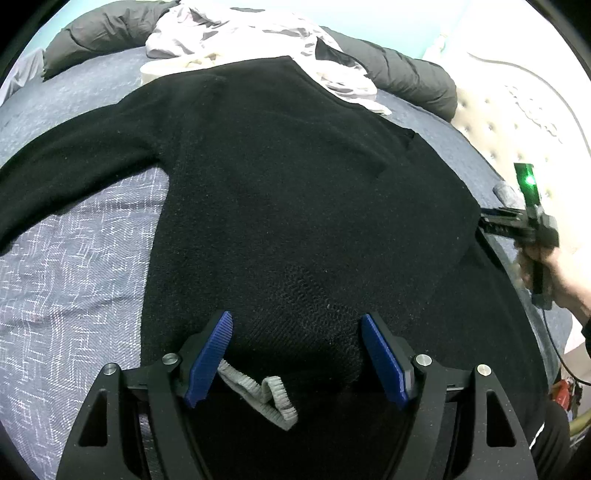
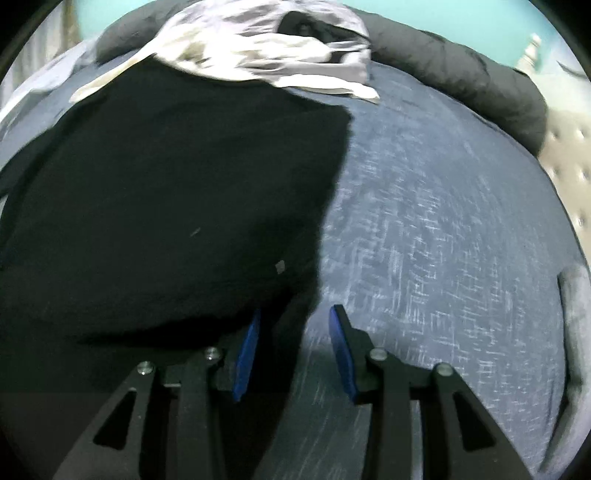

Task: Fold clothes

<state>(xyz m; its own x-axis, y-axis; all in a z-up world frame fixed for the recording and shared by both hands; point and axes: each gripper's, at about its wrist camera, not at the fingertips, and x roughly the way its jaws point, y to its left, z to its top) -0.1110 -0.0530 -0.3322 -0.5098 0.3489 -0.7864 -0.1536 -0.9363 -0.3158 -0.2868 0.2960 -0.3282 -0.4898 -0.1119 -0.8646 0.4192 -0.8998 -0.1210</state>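
Note:
A black sweater [image 1: 288, 192] lies spread flat on the bed, one sleeve stretched out to the left. My left gripper [image 1: 295, 317] hovers over its near end, open wide, its blue pads [image 1: 384, 358] apart above the knit. A grey ribbed band of cloth [image 1: 266, 395] lies between the fingers near their base, touching the left pad. My right gripper [image 2: 295, 310] is at the sweater's [image 2: 166, 184] right edge. A fold of black fabric sits between its jaws against the left pad, with a gap to the right pad. A hand [image 1: 557, 273] holds this right gripper [image 1: 487, 221].
The bed has a blue-grey patterned bedspread [image 2: 443, 240]. A heap of pale clothes [image 1: 229, 33] lies at the sweater's far end, and a dark padded duvet [image 1: 406, 77] runs behind it. A tufted cream headboard [image 1: 509, 122] stands on the right.

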